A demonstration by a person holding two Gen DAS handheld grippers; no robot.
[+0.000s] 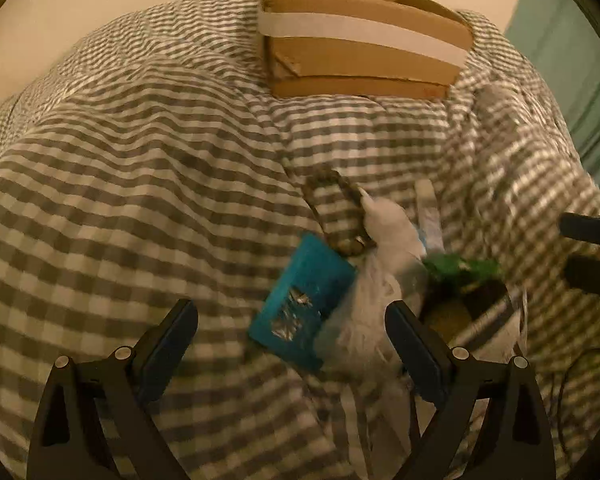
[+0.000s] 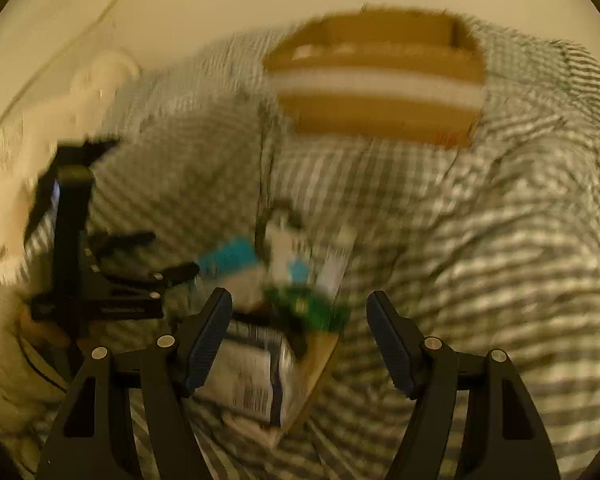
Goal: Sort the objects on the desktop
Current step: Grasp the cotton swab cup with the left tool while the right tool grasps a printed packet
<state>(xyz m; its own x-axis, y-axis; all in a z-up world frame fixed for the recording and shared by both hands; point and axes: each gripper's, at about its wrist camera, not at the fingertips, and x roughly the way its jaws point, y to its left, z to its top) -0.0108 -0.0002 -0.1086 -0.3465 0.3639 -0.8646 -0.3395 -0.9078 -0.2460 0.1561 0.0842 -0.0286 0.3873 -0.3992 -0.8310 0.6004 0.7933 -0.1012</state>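
Note:
A heap of small objects lies on the grey checked cloth (image 1: 140,168). In the left wrist view I see a teal blister pack (image 1: 302,302), a braided loop (image 1: 336,212), a white tube (image 1: 428,216), white crumpled plastic (image 1: 384,232) and a green packet (image 1: 460,270). My left gripper (image 1: 292,340) is open, just above the teal pack. In the blurred right wrist view the teal pack (image 2: 230,258), green packet (image 2: 308,306) and a white labelled packet (image 2: 252,376) show. My right gripper (image 2: 300,332) is open over the heap.
An open cardboard box (image 1: 360,40) with a white tape band stands at the far edge of the cloth; it also shows in the right wrist view (image 2: 380,76). The left gripper's body (image 2: 92,272) is at the right view's left side. A cream wall lies behind.

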